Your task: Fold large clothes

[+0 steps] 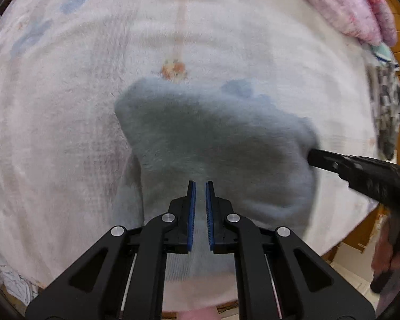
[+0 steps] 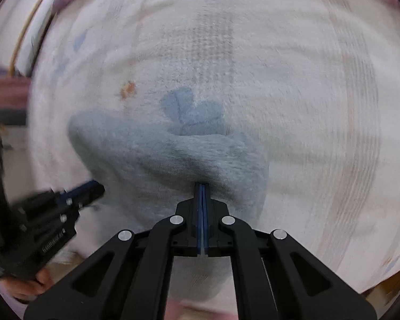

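My left gripper [image 1: 200, 186]: blue-padded jaws narrowly parted, gripping nothing, poised over the fuzzy pale-blue garment [image 1: 213, 144]. My right gripper [image 2: 201, 186]: jaws pinched on that garment's edge. The garment lies bunched on the white fleece blanket [image 1: 66, 106]; pink plush bedding [image 1: 354, 8] at two o'clock.

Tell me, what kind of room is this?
Probably a bedroom: a fluffy white blanket covers what looks like a bed, a pale blue sweater lies on it, and pink bedding is piled nearby.
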The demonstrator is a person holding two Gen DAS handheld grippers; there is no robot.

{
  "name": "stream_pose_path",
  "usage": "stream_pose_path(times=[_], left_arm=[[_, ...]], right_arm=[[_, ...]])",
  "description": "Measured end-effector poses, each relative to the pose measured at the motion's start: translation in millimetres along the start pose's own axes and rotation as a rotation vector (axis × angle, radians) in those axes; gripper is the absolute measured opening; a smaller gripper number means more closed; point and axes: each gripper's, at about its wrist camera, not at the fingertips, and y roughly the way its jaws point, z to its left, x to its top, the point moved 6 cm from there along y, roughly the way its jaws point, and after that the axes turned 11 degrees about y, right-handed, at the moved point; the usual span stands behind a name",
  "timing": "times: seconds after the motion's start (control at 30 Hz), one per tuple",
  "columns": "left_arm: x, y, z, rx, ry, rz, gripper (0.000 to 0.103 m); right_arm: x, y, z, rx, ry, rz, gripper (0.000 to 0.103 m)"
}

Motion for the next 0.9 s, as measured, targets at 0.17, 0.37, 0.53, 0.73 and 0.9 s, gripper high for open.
stream_pose_path(times=[0.17, 0.37, 0.53, 0.73, 0.9], left_arm=[[42.4, -7.8, -21.5, -0.043, 0.039, -0.083, 0.008], [65.3, 78.4, 5.4, -0.052, -0.091, 0.018, 0.004], [52.0, 50.8, 7.5, -0.066, -0.079, 0.035, 0.004], [-38.0, 58.1, -9.9, -0.057, -0.035, 0.152, 0.004], [-99.0, 87.5, -4.4, -0.112, -0.129, 0.196, 0.004]], right_arm=[[1.9, -15.7, -0.2, -0.050, -0.035, -0.014, 0.006], [23.5, 24.4, -3.7, 0.016, 0.053, 0.072, 0.000], [13.9, 6.9, -6.6, -0.026, 0.083, 0.111, 0.000], [-76.2, 22.3, -11.5, -0.190, -0.058, 0.174, 0.006], [-124.8, 77.6, -47.2, -0.277, -0.031, 0.264, 0.000]])
